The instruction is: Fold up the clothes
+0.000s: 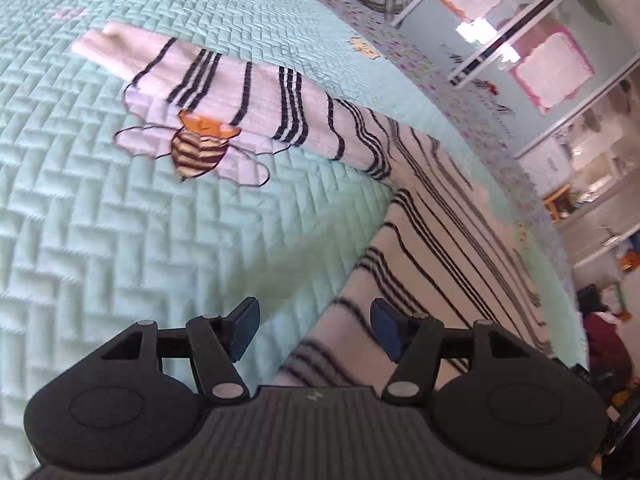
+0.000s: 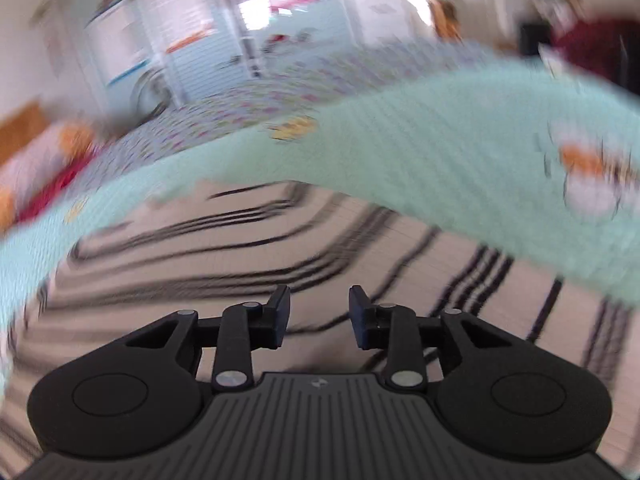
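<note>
hovering over the striped garment (image 1: 420, 208) on the bed quilt (image 1: 120, 240), my left gripper (image 1: 312, 328) and right gripper (image 2: 319, 316) fingers released, grasping nothing.

The quilt (image 1: 100, 220) on the bed is pale mint green, stitched in a herringbone pattern; its appliquéd bee (image 1: 200, 146) has an orange head, brown-and-cream stripes and lilac-white wings; the quilt's border (image 2: 248, 120) is lilac with small multicoloured flecks; the garment (image 1: 420, 208) is white with thin black stripes, single and grouped; both tools are black with dark blue pads (image 1: 244, 330).
</note>
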`<control>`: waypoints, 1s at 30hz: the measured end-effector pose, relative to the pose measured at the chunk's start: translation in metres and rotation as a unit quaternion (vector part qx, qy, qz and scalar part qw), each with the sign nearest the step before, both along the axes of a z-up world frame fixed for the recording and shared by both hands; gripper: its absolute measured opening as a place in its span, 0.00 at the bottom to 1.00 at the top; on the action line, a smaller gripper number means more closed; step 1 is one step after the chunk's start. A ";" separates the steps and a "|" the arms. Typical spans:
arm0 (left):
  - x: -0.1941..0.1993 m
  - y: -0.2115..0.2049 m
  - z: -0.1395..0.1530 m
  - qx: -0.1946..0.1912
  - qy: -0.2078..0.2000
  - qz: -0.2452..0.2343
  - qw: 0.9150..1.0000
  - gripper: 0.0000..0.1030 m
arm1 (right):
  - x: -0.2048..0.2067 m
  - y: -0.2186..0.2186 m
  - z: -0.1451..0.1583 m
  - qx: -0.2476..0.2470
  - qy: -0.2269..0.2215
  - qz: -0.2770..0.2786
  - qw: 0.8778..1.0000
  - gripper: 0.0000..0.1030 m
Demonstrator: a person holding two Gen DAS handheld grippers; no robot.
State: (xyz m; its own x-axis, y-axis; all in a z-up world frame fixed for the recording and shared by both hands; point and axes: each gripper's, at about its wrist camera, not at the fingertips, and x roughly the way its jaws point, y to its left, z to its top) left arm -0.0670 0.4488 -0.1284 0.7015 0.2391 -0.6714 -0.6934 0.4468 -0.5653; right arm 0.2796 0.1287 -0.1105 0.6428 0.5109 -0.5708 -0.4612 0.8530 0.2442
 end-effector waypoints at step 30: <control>-0.176 0.058 -0.023 -0.082 -0.139 0.271 0.949 0.54 | -0.335 0.446 0.030 -0.226 -0.173 0.549 0.786 0.25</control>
